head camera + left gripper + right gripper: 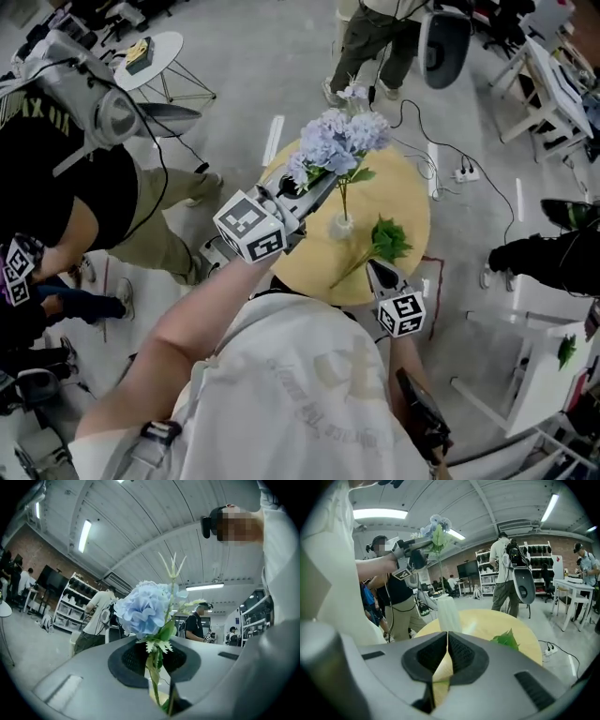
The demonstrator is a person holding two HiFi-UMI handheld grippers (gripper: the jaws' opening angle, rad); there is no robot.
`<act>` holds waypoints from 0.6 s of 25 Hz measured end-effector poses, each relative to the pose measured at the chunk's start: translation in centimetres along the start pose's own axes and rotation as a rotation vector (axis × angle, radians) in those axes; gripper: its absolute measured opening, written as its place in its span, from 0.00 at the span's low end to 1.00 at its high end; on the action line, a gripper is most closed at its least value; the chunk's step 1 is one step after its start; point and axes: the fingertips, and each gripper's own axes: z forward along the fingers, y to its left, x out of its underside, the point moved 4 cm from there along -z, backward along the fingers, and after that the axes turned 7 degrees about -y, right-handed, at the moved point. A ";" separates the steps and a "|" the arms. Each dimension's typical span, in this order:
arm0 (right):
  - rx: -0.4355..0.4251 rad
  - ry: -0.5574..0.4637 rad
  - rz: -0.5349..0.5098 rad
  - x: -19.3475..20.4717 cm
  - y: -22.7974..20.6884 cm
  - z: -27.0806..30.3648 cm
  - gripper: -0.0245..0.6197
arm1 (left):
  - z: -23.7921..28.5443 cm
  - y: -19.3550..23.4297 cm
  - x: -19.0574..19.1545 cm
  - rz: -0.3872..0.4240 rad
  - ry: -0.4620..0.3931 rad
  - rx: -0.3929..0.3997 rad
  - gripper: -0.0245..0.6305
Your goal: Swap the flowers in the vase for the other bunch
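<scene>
A blue hydrangea bunch [339, 139] is held up over the round yellow table [405, 192]. My left gripper [326, 178] is shut on the bunch's stem just under the blooms. The thin stem runs down to the mouth of a small pale vase [343, 224]; whether its end is still inside I cannot tell. In the left gripper view the blue bloom [143, 609] rises from the closed left gripper [159, 667]. The other bunch, all green leaves [388, 239], lies on the table right of the vase. Near the table's front edge my right gripper [379, 275] is shut and empty. Its own view shows the vase [449, 613] and the leaves [506, 640].
People stand and sit around the table: one beyond it [375, 42] and one close on the left [84, 187]. Cables and a power strip [464, 173] lie on the floor to the right. A small white side table [155, 52] is at the far left.
</scene>
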 end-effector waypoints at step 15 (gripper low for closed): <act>0.015 0.016 0.013 2.1 -2.0 -1.6 0.05 | 0.6 -2.1 4.5 0.065 0.030 0.007 0.11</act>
